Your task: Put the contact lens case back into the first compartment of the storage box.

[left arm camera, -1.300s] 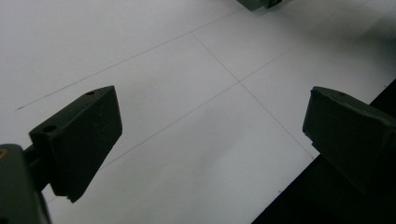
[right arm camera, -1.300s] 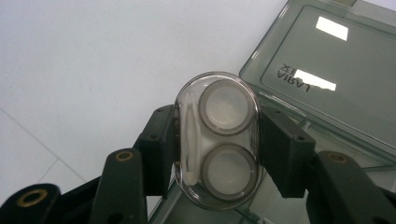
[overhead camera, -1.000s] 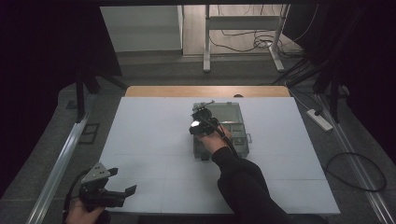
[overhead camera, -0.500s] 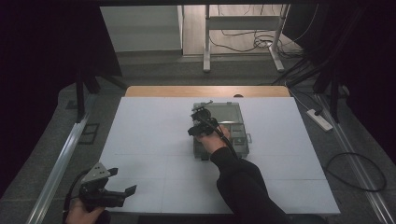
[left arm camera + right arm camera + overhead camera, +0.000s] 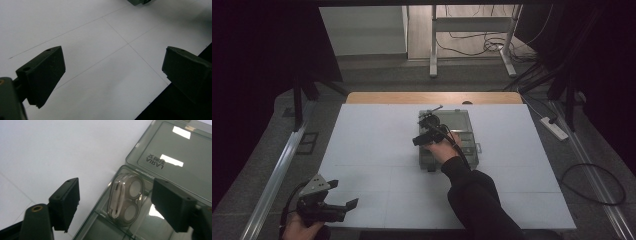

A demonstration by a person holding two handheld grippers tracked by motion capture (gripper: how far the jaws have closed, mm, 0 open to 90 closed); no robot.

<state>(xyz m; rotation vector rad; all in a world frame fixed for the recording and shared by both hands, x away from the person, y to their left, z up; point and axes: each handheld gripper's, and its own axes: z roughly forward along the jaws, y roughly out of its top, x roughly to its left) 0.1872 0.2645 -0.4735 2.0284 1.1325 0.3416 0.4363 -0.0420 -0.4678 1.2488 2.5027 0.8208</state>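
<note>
A grey see-through box (image 5: 464, 137) lies open at the table's far middle, its lid (image 5: 172, 152) laid back flat. In a corner compartment rests a clear contact-lens case (image 5: 126, 197) with two round white caps. My right gripper (image 5: 430, 122) hovers over that corner. Its jaws have just been opening. In the right gripper view the gripper (image 5: 116, 187) straddles the case from above, and neither pad touches it. My left gripper (image 5: 343, 194) is held at the near left edge of the table, open wide with nothing between its fingers (image 5: 47, 70).
White table top (image 5: 377, 145) with thin seam lines stretches around the box. A wooden strip (image 5: 432, 97) runs along its far edge. A power strip (image 5: 554, 127) and cables lie on the floor to the right. A corner of the box (image 5: 138, 2) peeks in from afar.
A pale spot at the right gripper's tip one second ago no longer shows there. The right hand has hardly shifted over the box. The left gripper has kept still.
</note>
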